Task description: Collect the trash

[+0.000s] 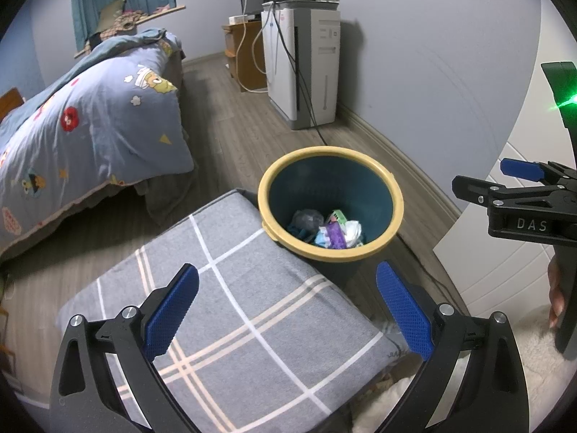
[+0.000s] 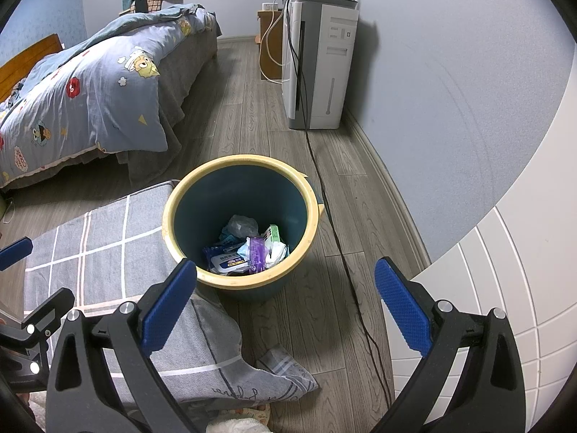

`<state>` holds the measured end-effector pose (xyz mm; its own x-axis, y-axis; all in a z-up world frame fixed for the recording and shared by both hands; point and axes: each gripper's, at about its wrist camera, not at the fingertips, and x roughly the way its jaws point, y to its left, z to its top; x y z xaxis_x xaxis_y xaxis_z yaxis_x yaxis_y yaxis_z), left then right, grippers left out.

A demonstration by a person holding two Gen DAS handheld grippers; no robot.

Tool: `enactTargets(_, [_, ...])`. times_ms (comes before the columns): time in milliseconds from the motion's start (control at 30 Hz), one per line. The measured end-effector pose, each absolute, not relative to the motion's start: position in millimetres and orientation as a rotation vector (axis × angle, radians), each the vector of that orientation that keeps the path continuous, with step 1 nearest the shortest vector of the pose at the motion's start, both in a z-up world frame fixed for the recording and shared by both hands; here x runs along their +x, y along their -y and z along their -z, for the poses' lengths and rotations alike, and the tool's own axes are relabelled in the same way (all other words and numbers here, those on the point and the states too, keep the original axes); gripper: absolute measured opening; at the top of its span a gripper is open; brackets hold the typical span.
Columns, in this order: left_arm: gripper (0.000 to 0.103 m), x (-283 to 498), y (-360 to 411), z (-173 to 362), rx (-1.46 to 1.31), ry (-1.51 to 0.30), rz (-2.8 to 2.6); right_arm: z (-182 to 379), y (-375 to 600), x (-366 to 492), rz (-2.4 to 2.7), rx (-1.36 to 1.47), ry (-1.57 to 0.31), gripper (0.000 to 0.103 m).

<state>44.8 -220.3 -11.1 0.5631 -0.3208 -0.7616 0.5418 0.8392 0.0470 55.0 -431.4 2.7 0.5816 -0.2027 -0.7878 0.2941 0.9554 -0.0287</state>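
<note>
A dark teal waste bin point(image 1: 371, 186) point(image 2: 216, 213) with a yellow rim stands on the wood floor. Inside it lie crumpled wrappers, a wet-wipes pack and tissue point(image 1: 333, 231) point(image 2: 249, 249). My left gripper point(image 1: 288, 310) hovers open over a grey plaid cushion, short of the bin, with nothing between its fingers. My right gripper point(image 2: 286, 306) is open and empty above the floor just in front of the bin. The right gripper also shows at the right edge of the left wrist view point(image 1: 505, 184), and one blue pad point(image 2: 14, 252) of the left gripper shows at the right wrist view's left edge.
A grey plaid cushion point(image 1: 223, 310) point(image 2: 104, 252) abuts the bin on its left. A bed with a blue cartoon quilt point(image 1: 90, 126) point(image 2: 90, 97) fills the left. A white air purifier point(image 1: 306, 68) point(image 2: 317, 61) stands by the wall, its black cable point(image 2: 339, 238) running past the bin. A white cabinet point(image 2: 505, 288) stands right.
</note>
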Motion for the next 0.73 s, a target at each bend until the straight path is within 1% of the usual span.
enactTargets(500, [0.098,46,219,10,0.321,-0.83,0.498,4,435,54,0.296,0.118,-0.92,0.097])
enactTargets(633, [0.098,53,206,2,0.25,-0.848,0.482,8,438,57,0.329,0.147,-0.957,0.097])
enactTargets(733, [0.098,58,185,-13,0.173,-0.814,0.434,16,437,71,0.323,0.198,-1.025,0.097])
